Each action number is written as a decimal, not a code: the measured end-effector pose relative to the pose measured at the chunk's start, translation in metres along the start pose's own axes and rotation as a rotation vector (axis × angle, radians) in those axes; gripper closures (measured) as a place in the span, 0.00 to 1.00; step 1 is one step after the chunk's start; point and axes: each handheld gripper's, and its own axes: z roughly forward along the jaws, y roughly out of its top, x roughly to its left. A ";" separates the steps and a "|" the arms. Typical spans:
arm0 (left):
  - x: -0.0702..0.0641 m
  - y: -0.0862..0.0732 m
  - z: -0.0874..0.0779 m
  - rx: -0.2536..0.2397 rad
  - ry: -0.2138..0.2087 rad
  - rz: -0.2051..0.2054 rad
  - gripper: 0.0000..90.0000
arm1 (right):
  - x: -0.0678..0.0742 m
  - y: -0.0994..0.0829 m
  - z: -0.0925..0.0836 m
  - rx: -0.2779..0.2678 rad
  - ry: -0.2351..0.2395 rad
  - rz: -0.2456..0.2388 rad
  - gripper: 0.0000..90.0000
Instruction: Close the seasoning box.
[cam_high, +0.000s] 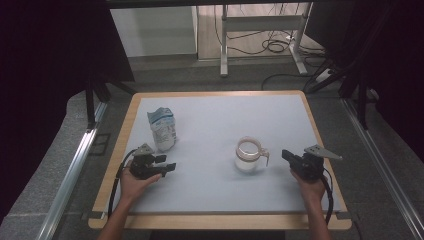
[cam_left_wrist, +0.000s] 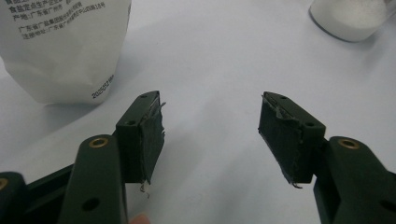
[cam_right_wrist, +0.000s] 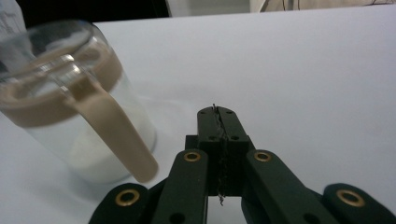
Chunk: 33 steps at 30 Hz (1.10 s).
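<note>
Left gripper (cam_high: 171, 166) is held low over the table's (cam_high: 210, 190) pale mat at the near-left, jaws pointed toward the centre; jaws are seen parted wide in the left gripper view (cam_left_wrist: 211, 126), nothing between the pads, bare mat showing through the gap. White bag (cam_high: 163, 129) with blue-printed top is stood upright just beyond the left gripper, near it but not touched; its lower part with printed text is seen at upper left in the left gripper view (cam_left_wrist: 65, 46). Right gripper (cam_high: 285, 154) is held at the near-right, jaws aimed left toward the glass jar (cam_high: 248, 155); jaws are pressed flat together (cam_right_wrist: 219, 112), nothing gripped. Jar is placed right of centre on the mat, upright, with a tan collar and tan handle (cam_right_wrist: 119, 135) turned toward the right gripper; white powder is seen in its bottom; jar is close to the shut jaws, apart from them.
</note>
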 end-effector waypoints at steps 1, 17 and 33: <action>0.000 0.000 0.000 0.001 0.000 0.000 0.44 | -0.002 -0.002 0.000 0.004 -0.003 -0.004 0.99; 0.000 -0.002 0.005 0.014 -0.006 0.002 0.44 | -0.012 -0.015 0.003 0.087 -0.035 -0.055 0.56; -0.003 -0.002 0.008 0.018 -0.010 0.011 0.44 | -0.014 -0.016 0.001 0.099 -0.058 -0.060 0.49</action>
